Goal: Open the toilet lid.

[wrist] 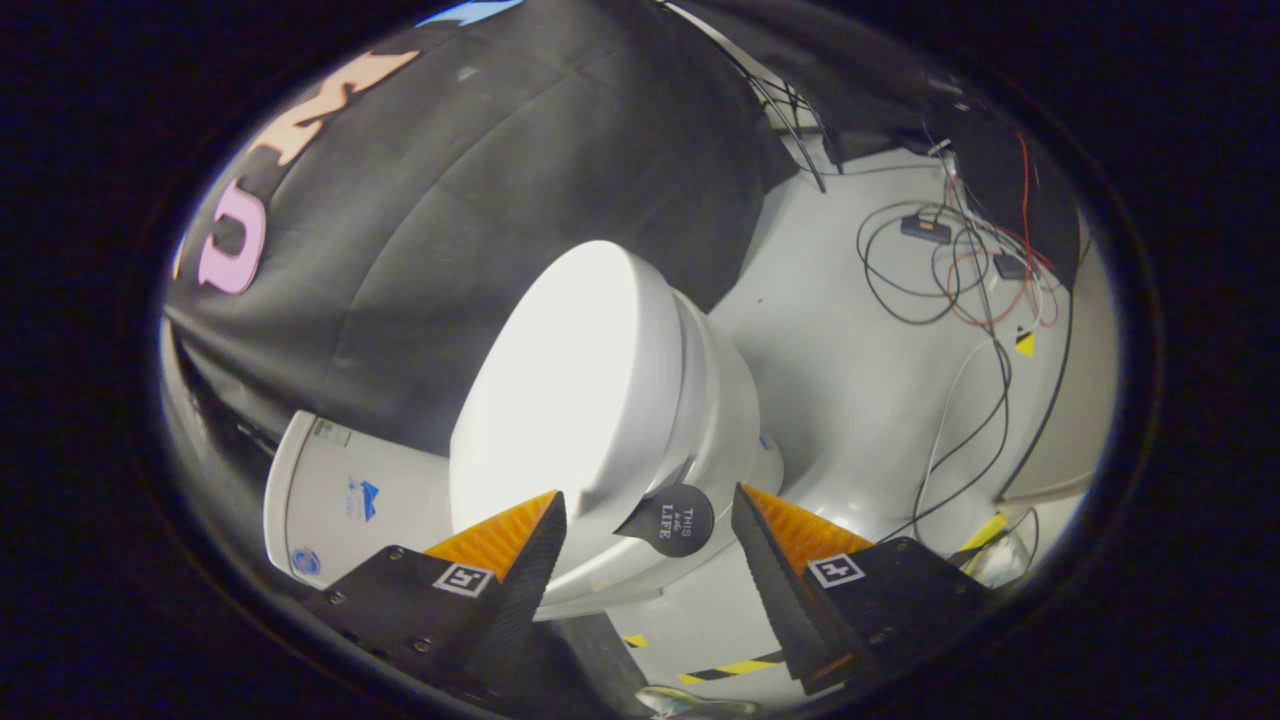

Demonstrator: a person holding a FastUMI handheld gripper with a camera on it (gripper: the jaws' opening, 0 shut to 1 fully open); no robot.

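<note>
Hovering with its fingers spread wide, the gripper [648, 505] grasps nothing and faces the white toilet.

The toilet lid [565, 385] is down on the bowl [725, 415], and the whole toilet appears tilted in the view, its tank [345, 500] lying to the left against the black cloth wall [480, 190]. A round black tab [676, 520] sticks out from the lid's near edge, sitting between the two fingers and just ahead of them, touching neither. The left finger's tip overlaps the lid's near rim in the view; whether it touches cannot be told. Beyond the toilet, to the far right, loose cables [950, 270] lie tangled on the pale floor [850, 370], and striped tape [735, 668] marks the floor near the fingers.
</note>
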